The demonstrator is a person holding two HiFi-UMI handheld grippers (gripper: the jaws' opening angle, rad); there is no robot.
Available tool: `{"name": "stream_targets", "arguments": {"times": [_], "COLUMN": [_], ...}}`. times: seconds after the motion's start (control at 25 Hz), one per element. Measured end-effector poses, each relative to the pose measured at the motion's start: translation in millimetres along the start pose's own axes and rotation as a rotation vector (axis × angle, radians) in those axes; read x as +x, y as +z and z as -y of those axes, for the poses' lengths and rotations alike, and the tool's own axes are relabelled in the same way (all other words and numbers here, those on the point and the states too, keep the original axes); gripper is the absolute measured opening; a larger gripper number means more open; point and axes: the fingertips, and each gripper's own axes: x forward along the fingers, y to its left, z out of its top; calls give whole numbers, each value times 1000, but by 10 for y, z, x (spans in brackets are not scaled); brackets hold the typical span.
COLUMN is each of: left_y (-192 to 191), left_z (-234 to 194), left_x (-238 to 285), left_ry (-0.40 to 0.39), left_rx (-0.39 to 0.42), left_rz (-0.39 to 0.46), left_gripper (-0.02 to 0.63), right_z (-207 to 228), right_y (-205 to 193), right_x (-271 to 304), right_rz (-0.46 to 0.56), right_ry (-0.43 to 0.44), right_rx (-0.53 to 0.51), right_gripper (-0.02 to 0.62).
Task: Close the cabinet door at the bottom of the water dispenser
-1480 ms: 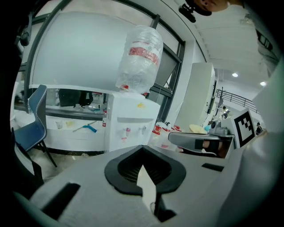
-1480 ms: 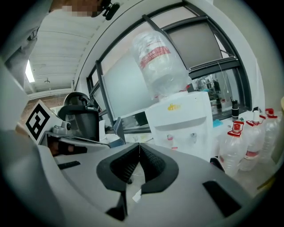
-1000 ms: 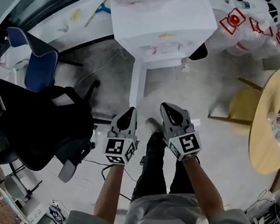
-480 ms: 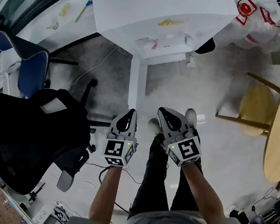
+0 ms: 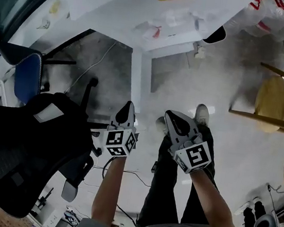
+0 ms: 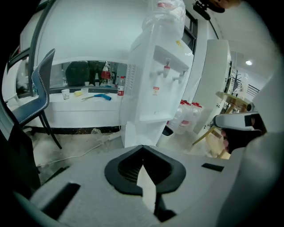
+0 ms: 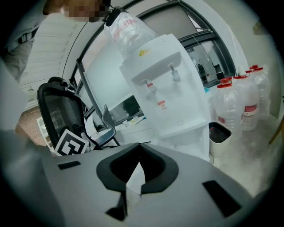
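Cabinet door (image 5: 137, 81) of the white water dispenser (image 6: 155, 75) stands swung out toward me, low ahead. My left gripper (image 5: 128, 106) and right gripper (image 5: 170, 115) hang short of it, both pinched closed and empty, likely so a blunt tip can push it home.

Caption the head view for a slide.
Left tool and right tool, both shut, face the water dispenser, cabinet door open.

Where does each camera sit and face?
Head view: on the person's head, looking steeply down at the water dispenser; forearms, legs, left tongs and right tongs show.
Left gripper view: rides left tongs, facing the dispenser's taps; own shut jaws show.
Right gripper view: rides right tongs, facing the dispenser; own shut jaws show.
All share the dispenser.
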Motion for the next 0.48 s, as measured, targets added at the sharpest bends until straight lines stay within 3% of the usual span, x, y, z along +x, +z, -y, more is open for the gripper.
{"name": "stream_targets", "arguments": {"times": [0.48], "left_y": [-586], "left_z": [-518], "left_x": [507], "left_ry": [50], "left_rx": [-15], "left_rz": [-106], "left_gripper": [8], "right_z": [170], "right_y": [-420], "right_x": [214], "right_rz": [1], "right_ry": [-40], "right_rx": [37], "right_gripper": [9]}}
